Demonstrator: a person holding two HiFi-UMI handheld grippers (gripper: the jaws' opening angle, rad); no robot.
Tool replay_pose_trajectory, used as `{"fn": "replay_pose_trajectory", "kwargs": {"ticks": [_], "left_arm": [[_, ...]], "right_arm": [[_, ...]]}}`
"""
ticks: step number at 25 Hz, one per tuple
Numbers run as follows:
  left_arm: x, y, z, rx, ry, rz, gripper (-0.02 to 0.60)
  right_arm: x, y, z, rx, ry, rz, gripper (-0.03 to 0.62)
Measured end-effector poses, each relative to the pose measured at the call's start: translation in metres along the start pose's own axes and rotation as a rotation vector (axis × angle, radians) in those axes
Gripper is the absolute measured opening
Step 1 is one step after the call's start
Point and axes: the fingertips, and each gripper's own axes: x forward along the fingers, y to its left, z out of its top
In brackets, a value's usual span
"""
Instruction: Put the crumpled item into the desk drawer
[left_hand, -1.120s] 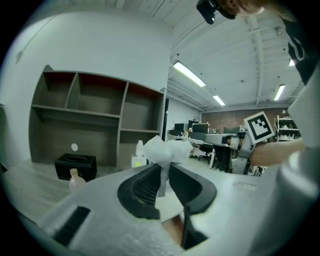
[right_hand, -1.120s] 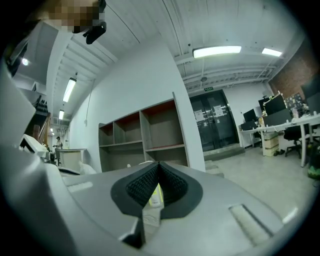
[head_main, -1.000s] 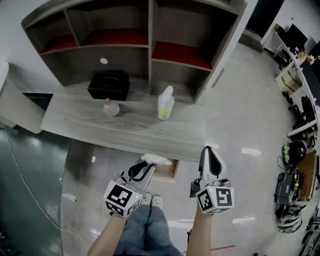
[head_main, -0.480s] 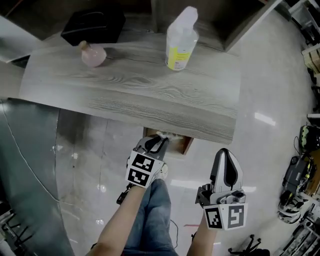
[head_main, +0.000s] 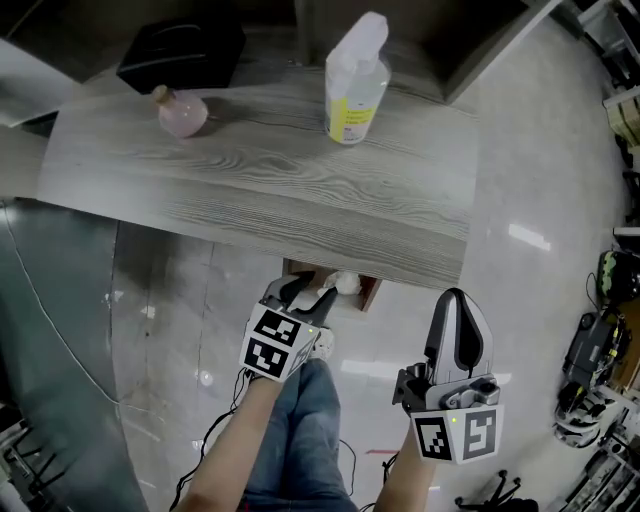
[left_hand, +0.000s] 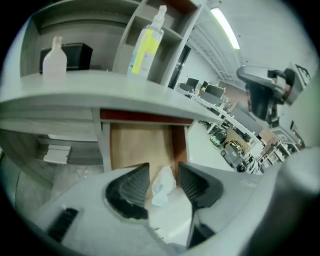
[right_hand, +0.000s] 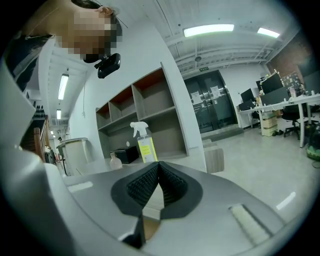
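Note:
The crumpled white item (left_hand: 161, 189) lies between the jaws of my left gripper (left_hand: 164, 172), over the open desk drawer (left_hand: 142, 145) with its pale wood bottom. The jaws are opening, and gaps show between the ribbed pads and the item. In the head view the left gripper (head_main: 305, 292) points into the drawer (head_main: 370, 293) under the desk's front edge, and the crumpled item (head_main: 345, 283) shows white just past its tips. My right gripper (head_main: 458, 305) hangs to the right over the floor, shut and holding nothing, as the right gripper (right_hand: 159, 172) view shows.
On the grey wooden desk (head_main: 300, 190) stand a spray bottle (head_main: 352, 80) with a yellow label, a small pink bottle (head_main: 180, 112) and a black box (head_main: 180, 50). A shelf unit rises behind the desk. Glossy floor lies below, with the person's legs (head_main: 300, 440).
The left gripper carried the white item from in front of the desk to the drawer, and its jaws have now spread apart from it. The right gripper stayed shut at the right.

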Motion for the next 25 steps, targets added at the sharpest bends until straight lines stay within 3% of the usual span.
{"fn": "replay_pose_trajectory", "kwargs": {"ticks": [5,12,16,21,25], "left_arm": [[-0.083,-0.014,0.074,0.061,-0.167,0.034,0.089],[-0.214,-0.031,0.234,0.188,-0.517,0.121,0.030],[-0.283,-0.056,0.304,0.269,-0.696,0.146,0.008],[-0.348,-0.095,0.360,0.364,-0.879,0.130,0.002],[-0.379,-0.128,0.380,0.445,-0.978,0.102,0.002]], "right_arm": [[0.009,0.012,0.070,-0.019,-0.094,0.026,0.014],[0.003,0.056,0.186,-0.077,-0.235,0.085,0.014],[-0.012,0.075,0.243,-0.123,-0.311,0.107,0.014],[-0.034,0.090,0.297,-0.180,-0.405,0.105,0.014],[-0.052,0.099,0.324,-0.210,-0.471,0.107,0.014]]}}
